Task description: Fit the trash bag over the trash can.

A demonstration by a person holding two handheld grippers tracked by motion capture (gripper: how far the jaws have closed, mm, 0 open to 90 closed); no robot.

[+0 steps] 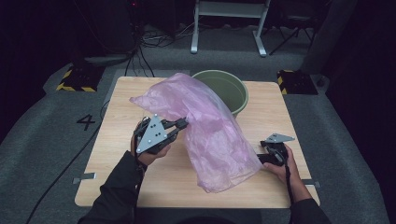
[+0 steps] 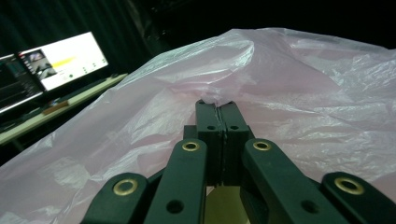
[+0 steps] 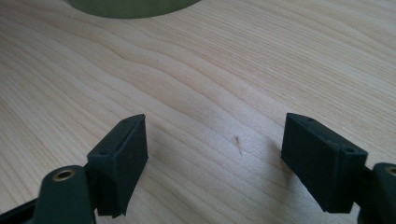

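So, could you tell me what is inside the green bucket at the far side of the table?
The green bucket shows a bare inner wall on its right; the pink plastic bag drapes across its left rim, so that part and the bottom stay hidden.

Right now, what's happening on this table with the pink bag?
A person works at a wooden table with a gripper in each hand. The left gripper is shut on a pinch of the thin pink plastic bag, holding it up so it drapes down to the tabletop in front of the green bucket. The right gripper sits low over bare wood at the bag's right, jaws open with nothing between them.
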